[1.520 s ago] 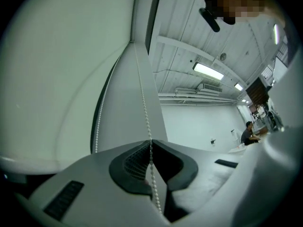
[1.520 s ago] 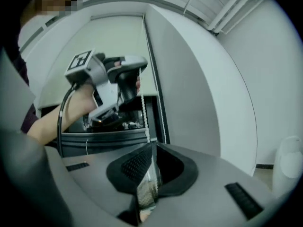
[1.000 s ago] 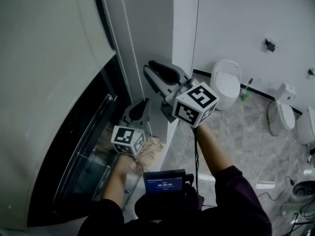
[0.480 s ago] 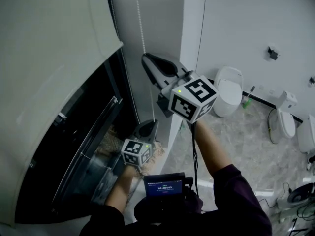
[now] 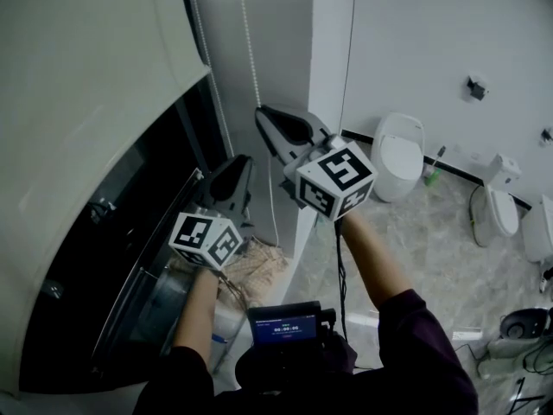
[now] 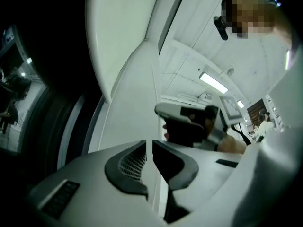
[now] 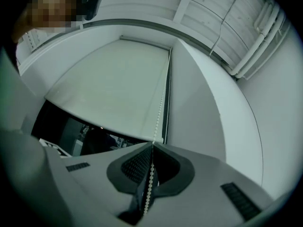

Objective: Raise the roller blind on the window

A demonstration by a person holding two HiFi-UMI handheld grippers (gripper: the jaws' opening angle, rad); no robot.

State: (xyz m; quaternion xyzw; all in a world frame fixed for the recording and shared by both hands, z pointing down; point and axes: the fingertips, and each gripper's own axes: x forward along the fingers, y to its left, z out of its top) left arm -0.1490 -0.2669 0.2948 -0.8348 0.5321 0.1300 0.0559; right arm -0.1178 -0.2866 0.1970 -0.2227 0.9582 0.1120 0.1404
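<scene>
The off-white roller blind covers the upper window, and its lower edge shows in the right gripper view too. A white bead chain hangs along the wall beside it. My right gripper is shut on the bead chain, which runs up from its jaws towards the blind's top. My left gripper is lower and to the left, close to the window frame. Its jaws stand a narrow slit apart, and I cannot make out the chain between them.
Dark window glass lies below the blind, with crumpled brown paper on the sill. A white wall corner rises right of the chain. Two toilets and a brush stand on the tiled floor.
My left gripper has risen from low by the sill to just below the right gripper. The right gripper has stayed shut on the chain at about the same height.
</scene>
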